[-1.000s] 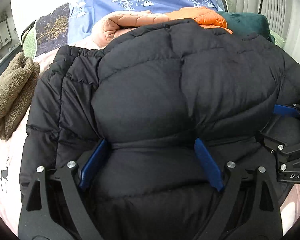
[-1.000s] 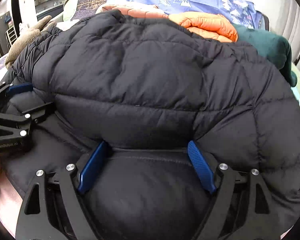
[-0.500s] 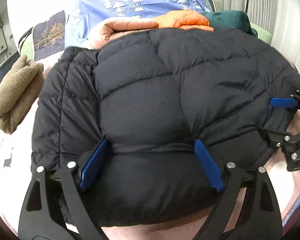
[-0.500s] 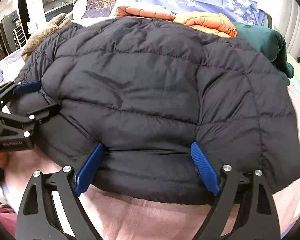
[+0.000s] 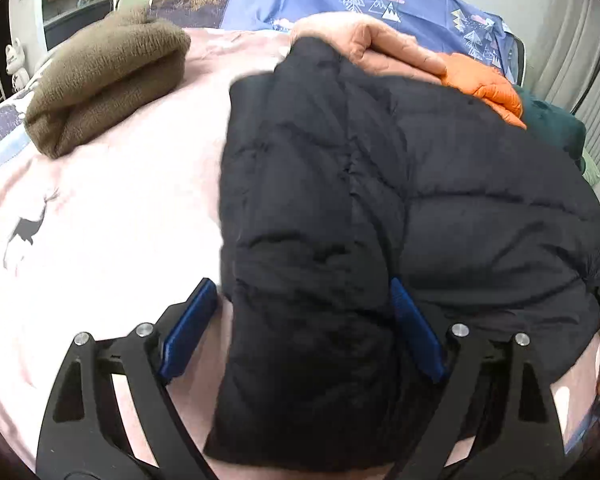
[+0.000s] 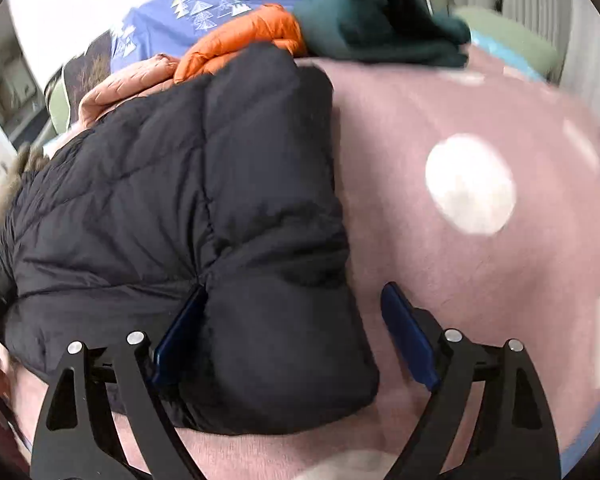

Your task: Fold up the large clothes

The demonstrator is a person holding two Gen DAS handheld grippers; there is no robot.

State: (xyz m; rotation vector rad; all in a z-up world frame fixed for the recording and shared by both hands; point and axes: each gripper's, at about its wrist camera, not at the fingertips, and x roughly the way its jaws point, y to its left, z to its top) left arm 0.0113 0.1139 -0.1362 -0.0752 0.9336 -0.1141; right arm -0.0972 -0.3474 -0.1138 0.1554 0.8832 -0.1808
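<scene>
On the pink bed (image 5: 112, 200) we see a brown fleece (image 5: 104, 80), an orange jacket (image 6: 240, 42) and a green garment (image 6: 380, 20) near its head.

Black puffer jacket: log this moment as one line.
black puffer jacket folded on pink bedspread | left claw open, straddling its left corner | right claw open, straddling its right corner

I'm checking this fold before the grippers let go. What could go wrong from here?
The black puffer jacket bulges between wide-open fingers of the left gripper and right gripper, so it may spring back open. Its far edge touches the orange jacket, which could be dragged along. Both views are blurred, so a fast motion may skew the fold.
</scene>
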